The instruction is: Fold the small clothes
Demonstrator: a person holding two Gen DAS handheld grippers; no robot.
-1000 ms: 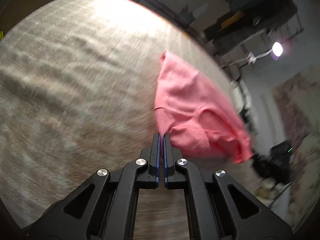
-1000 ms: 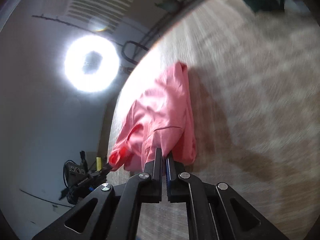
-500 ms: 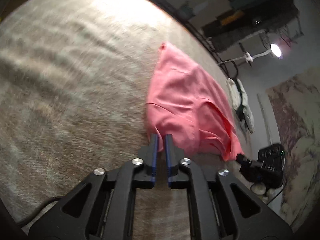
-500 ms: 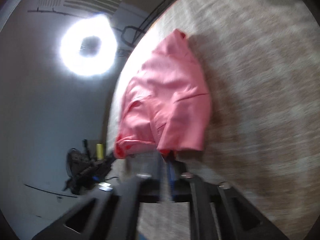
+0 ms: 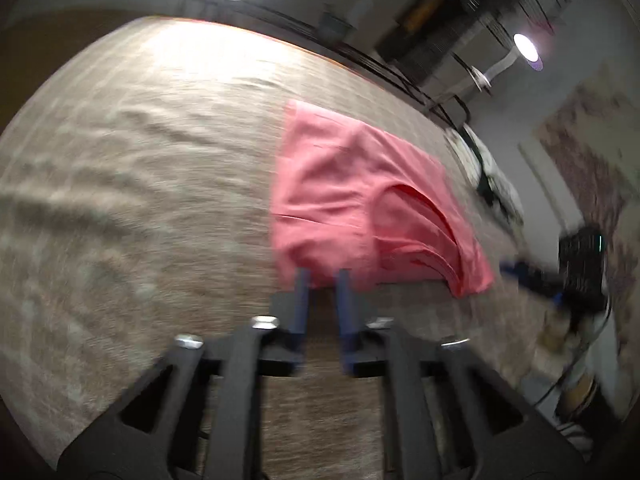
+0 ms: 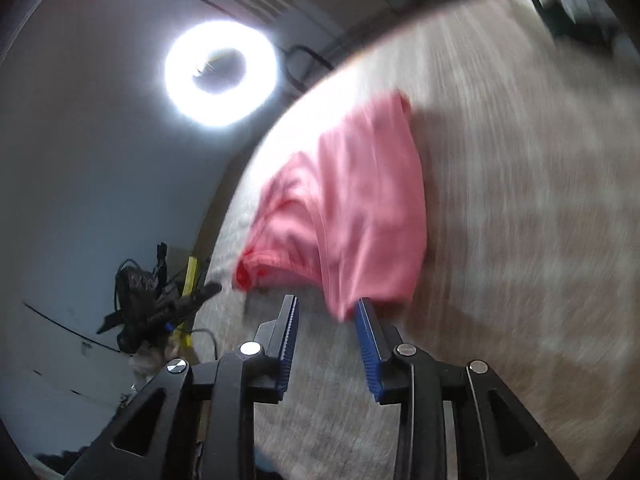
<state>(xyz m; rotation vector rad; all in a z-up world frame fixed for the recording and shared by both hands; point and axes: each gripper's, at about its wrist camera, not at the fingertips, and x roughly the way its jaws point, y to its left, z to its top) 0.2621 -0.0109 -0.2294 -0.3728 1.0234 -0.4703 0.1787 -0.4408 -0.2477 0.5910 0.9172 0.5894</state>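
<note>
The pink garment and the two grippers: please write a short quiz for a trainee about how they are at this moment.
1. True or false: the pink garment hangs in the air, held by the left gripper.
2. Which gripper shows the wider gap between its fingers? A) left B) right
3. Fill in: the garment lies on a beige ____.

Key:
1. False. It lies on the surface, and the left jaws are open with nothing between them.
2. B.
3. Cloth; it covers the table, and the garment sits near its edge.
</note>
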